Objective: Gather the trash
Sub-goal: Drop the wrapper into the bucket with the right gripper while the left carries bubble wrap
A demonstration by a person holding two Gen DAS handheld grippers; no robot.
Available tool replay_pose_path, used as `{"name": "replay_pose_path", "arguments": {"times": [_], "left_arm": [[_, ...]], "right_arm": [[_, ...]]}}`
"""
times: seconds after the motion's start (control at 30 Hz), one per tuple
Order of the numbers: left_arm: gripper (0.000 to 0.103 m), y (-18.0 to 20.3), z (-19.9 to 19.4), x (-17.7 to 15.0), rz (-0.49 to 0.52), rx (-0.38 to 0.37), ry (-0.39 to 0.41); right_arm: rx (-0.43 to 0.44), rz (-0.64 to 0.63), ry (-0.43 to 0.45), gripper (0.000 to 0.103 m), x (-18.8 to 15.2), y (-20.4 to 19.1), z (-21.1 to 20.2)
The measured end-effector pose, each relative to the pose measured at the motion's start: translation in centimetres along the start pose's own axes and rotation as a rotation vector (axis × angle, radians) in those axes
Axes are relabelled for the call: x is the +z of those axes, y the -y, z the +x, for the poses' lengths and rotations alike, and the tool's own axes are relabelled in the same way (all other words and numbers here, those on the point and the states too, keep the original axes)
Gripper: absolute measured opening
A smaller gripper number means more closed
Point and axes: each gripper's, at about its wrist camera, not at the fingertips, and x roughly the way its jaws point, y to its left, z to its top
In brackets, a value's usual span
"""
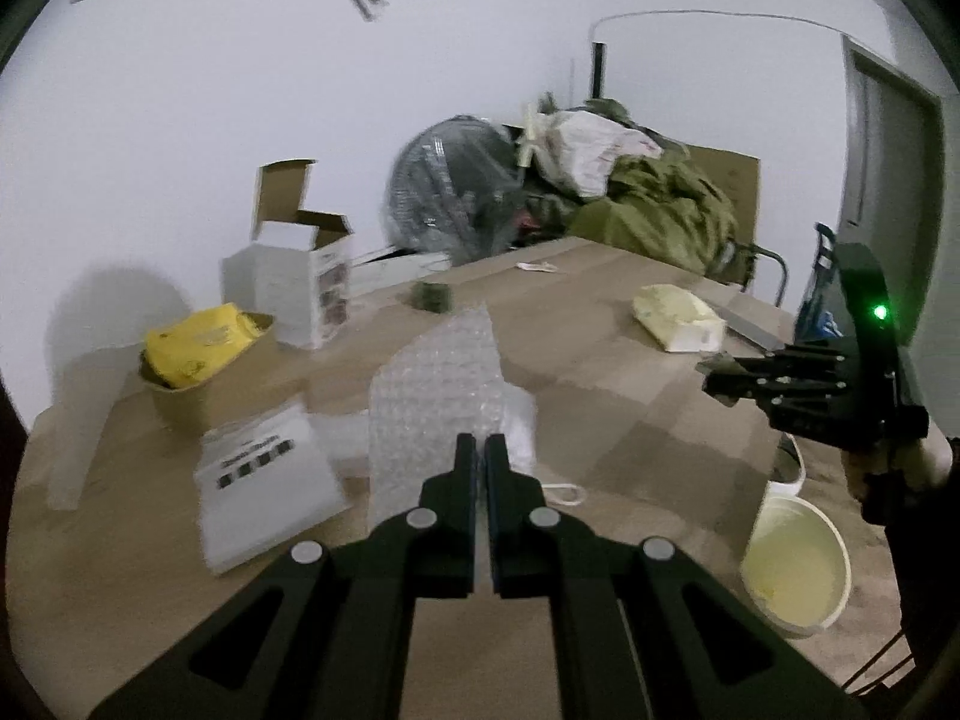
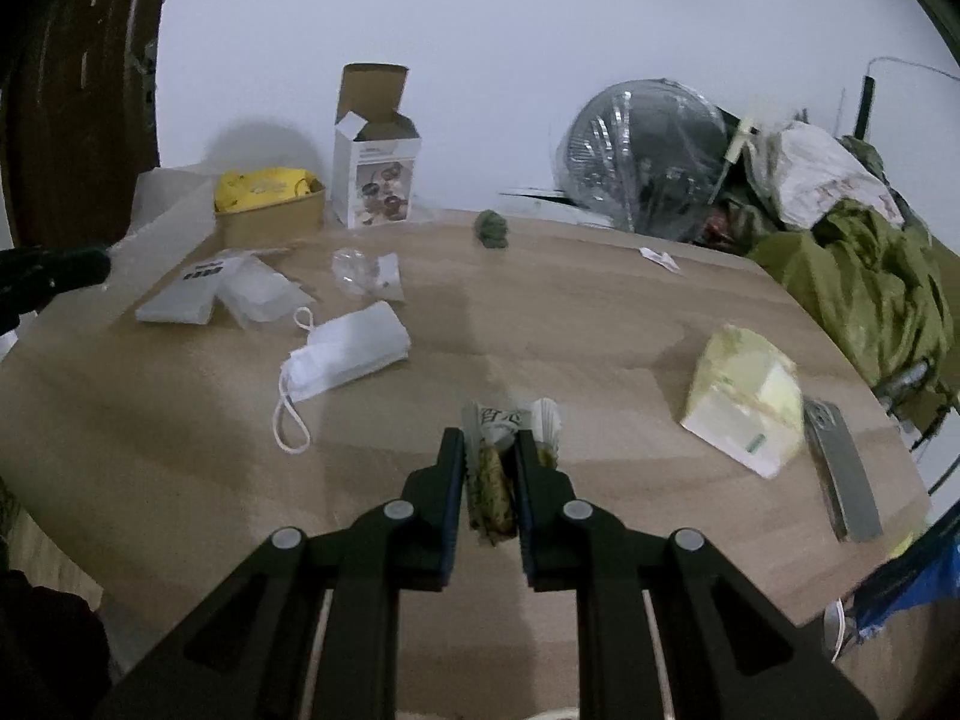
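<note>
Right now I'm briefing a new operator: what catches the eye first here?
The left gripper pinching a clear bubble-wrap sheet above the wooden table. The right gripper clamps a crumpled printed snack wrapper, and a white face mask lies left of it.

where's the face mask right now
In the right wrist view the white face mask lies flat on the wooden table, left of centre, just in front of the clear plastic bags and left of the right gripper.
</note>
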Motion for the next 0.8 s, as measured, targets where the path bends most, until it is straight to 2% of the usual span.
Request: {"name": "replay_pose_path", "arguments": {"times": [0.53,0.8], "left_arm": [[0.003,9.2,2.9,0.3,0.153,-0.214,-0.034],[0.003,13.8,3.7,0.0,0.220,-0.306,-0.057]], "right_arm": [[-0.102,0.156,0.001,0.015,-7.1,5.1,-6.6],[-0.163,0.241,-0.031,0.015,-11.7,7.2,-8.9]]}}
